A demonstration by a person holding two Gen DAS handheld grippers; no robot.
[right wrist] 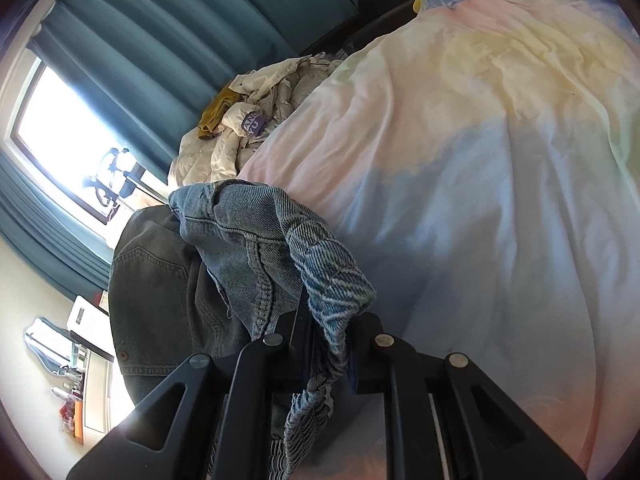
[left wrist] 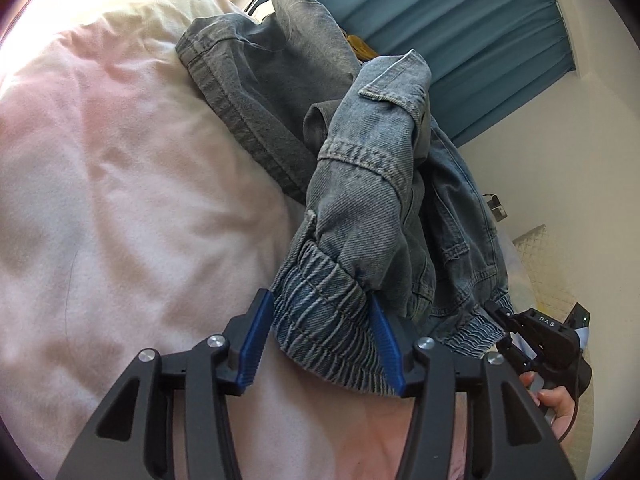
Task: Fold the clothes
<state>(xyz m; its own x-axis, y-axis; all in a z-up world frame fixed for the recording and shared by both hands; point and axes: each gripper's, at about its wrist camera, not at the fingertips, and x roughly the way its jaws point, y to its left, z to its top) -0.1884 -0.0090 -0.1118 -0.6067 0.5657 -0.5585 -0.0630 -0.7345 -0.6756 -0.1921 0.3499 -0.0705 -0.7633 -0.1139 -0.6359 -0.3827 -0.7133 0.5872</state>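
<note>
- The left tongs (left wrist: 320, 340) stand well open, their blue pads (left wrist: 256, 344) either side of the ribbed elastic waistband (left wrist: 324, 328) of the denim jeans (left wrist: 360, 208). The band lies between the pads, and there is a gap at the left pad, so nothing is gripped.
- The right tongs (right wrist: 320, 344) are nearly closed and pinch the same elastic waistband (right wrist: 332, 280) further along. In the left wrist view they (left wrist: 500, 320) show beside the jeans at the far end of the band, with a hand (left wrist: 556, 400) on the handle.
- The jeans are bunched and partly lifted at the edge of the bed, hanging from the right tongs' grip, with the legs trailing away over the pastel duvet (left wrist: 120, 184).
- Beneath the jeans lies a darker grey-green denim garment (right wrist: 160, 280), its pocket and seams showing.
- Handling, as a judgement: the denim is thick, soft and fairly heavy, so it will sag and drag instead of holding a crease. The gathered waistband is the firmest, least slippery part to hold. Both tongs should take it well apart so the cloth hangs flat.
- Beyond the jeans, a heap of cream quilted clothing (right wrist: 256, 120) with a mustard piece (right wrist: 218, 114) sits at the duvet's edge.
- Farthest from the jeans hang teal curtains (right wrist: 168, 32) beside a bright window (right wrist: 64, 128).
</note>
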